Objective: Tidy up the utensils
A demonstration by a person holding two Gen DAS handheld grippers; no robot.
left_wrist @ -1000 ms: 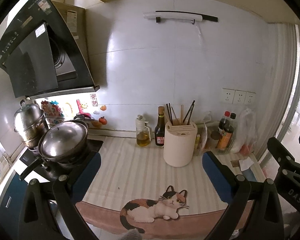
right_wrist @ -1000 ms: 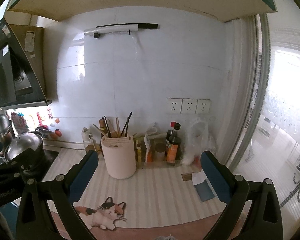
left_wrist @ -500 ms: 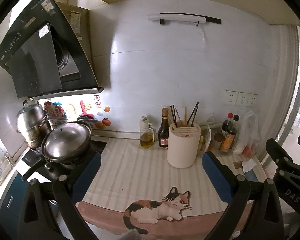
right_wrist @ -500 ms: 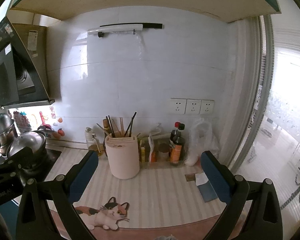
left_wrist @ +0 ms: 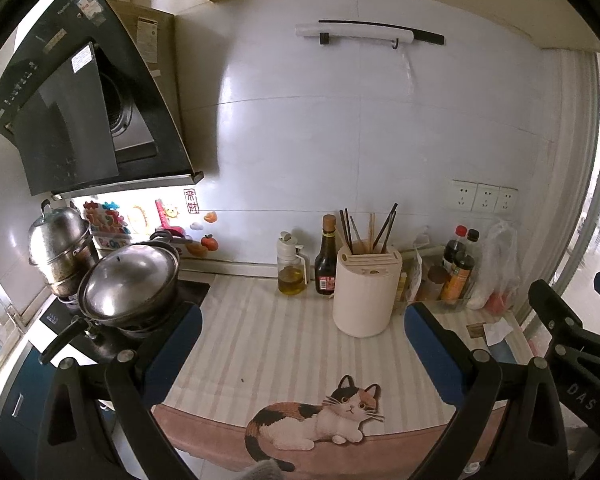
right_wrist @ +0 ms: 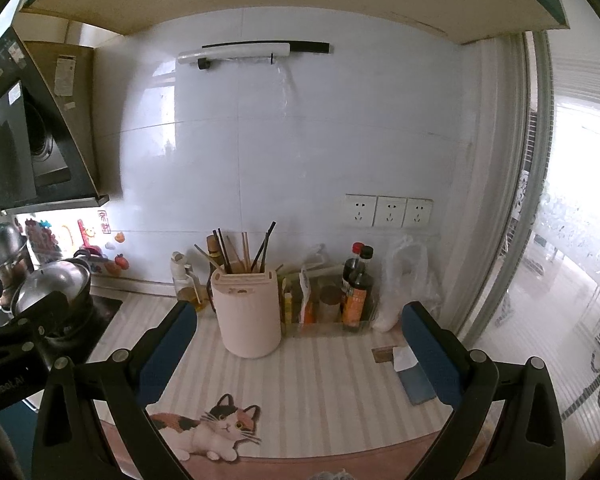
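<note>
A cream utensil holder [left_wrist: 366, 290] [right_wrist: 247, 312] stands on the striped counter mat near the back wall, with several chopsticks [left_wrist: 386, 224] [right_wrist: 260, 250] sticking up out of it at mixed angles. My left gripper [left_wrist: 302, 320] is open and empty, held back from the holder over the mat's front. My right gripper [right_wrist: 298, 322] is also open and empty, level with the holder and a little nearer to me. Each gripper shows at the edge of the other's view.
A lidded wok [left_wrist: 130, 276] and a steel pot [left_wrist: 58, 240] sit on the stove at left under a black hood [left_wrist: 80, 96]. Oil and sauce bottles [left_wrist: 326, 260], jars and a plastic bag [right_wrist: 406, 280] line the back wall. A blue card [right_wrist: 416, 386] lies at the mat's right.
Both grippers have drifted slightly right and up, so the holder sits a little further left and lower in the views. Both stay open.
</note>
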